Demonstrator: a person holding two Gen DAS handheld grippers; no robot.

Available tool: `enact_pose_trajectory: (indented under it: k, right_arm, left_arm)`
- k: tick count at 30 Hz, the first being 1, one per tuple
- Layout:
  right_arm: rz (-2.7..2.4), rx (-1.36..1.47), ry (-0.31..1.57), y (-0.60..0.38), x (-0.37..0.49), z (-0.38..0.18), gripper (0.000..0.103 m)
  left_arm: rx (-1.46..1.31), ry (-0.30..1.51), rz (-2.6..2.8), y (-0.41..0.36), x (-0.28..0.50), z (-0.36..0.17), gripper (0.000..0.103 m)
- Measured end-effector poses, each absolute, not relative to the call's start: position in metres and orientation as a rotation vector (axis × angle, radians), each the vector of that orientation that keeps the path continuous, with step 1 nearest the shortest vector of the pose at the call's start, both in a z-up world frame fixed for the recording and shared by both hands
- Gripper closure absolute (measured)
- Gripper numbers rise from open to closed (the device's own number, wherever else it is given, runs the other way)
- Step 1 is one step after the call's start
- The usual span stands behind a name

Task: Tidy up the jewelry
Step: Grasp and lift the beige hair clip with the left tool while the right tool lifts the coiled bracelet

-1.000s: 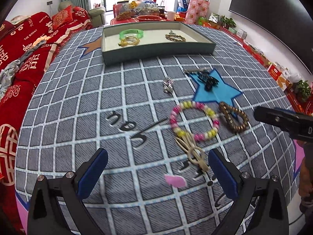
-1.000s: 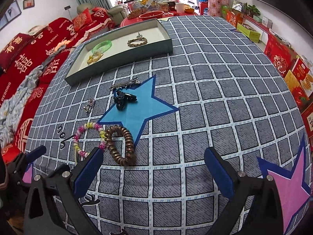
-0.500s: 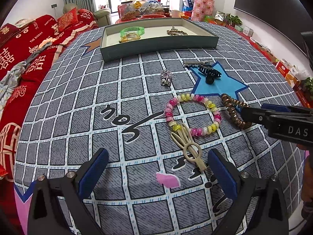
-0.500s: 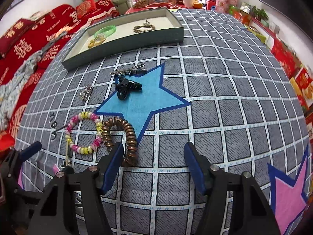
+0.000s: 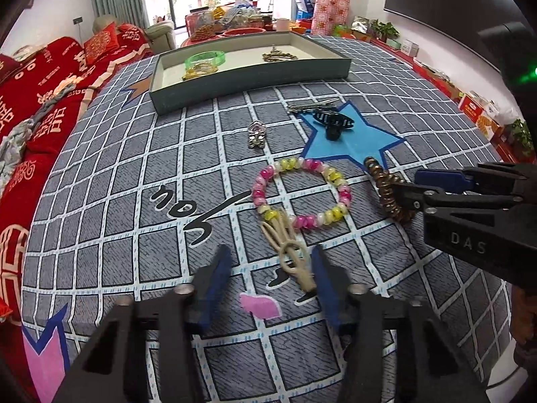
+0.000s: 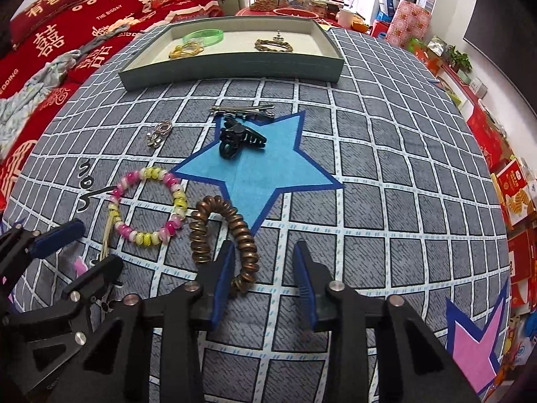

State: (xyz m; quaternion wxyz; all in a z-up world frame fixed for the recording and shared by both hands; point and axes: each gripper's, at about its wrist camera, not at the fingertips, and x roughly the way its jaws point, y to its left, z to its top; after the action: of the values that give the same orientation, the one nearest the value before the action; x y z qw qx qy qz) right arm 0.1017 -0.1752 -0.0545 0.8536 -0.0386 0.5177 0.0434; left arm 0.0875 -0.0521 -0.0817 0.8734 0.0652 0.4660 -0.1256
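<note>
Both jaws have narrowed from wide open a second ago, so two pickups are imminent. Your left gripper (image 5: pixel 268 262) stands part open; its right pad sits beside the beige hair clip (image 5: pixel 292 252), not yet clamped. Your right gripper (image 6: pixel 263 262) stands part open around the near loop of the brown coil hair tie (image 6: pixel 228 231), unclamped. Both items lie near the bead bracelet (image 6: pixel 147 208), well short of the tray (image 6: pixel 235 67).

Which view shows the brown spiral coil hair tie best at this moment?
The right wrist view: the brown spiral coil hair tie shows as a whole loop, its near end between the right gripper fingers. The left wrist view shows only part of it behind that gripper.
</note>
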Motion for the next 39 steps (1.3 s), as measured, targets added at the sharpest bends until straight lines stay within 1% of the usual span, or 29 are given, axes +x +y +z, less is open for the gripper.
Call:
enact_pose_trajectory:
  k: [1, 3, 4, 5, 13, 24, 31, 39]
  right_arm:
    - [0.095, -0.083, 1.089, -0.175, 0.102, -0.054, 0.069]
    - [0.102, -0.086, 1.086, -0.172, 0.101, -0.054, 0.079]
    - [0.102, -0.088, 1.083, -0.171, 0.100, -0.054, 0.089]
    - [0.100, -0.088, 1.081, -0.170, 0.099, -0.054, 0.090]
    - [0.104, 0.012, 1.078, -0.183, 0.097, -0.050, 0.091]
    - [0.104, 0.171, 1.034, -0.214, 0.099, -0.028, 0.091]
    - [0.115, 0.213, 0.995, -0.225, 0.117, -0.005, 0.091]
    - [0.132, 0.222, 0.957, -0.226, 0.167, 0.025, 0.091]
  left_arm:
    - [0.141, 0.972, -0.273, -0.053, 0.087, -0.081, 0.060]
    - [0.145, 0.971, -0.289, -0.054, 0.086, -0.081, 0.074]
    - [0.144, 0.970, -0.294, -0.054, 0.085, -0.080, 0.074]
    - [0.139, 0.970, -0.298, -0.053, 0.086, -0.080, 0.074]
    - [0.066, 0.965, -0.344, -0.041, 0.082, -0.073, 0.074]
    - [0.037, 0.927, -0.343, -0.024, 0.090, -0.052, 0.074]
    - [0.029, 0.857, -0.333, -0.009, 0.121, -0.018, 0.074]
    - [0.014, 0.818, -0.320, 0.001, 0.175, 0.007, 0.074]
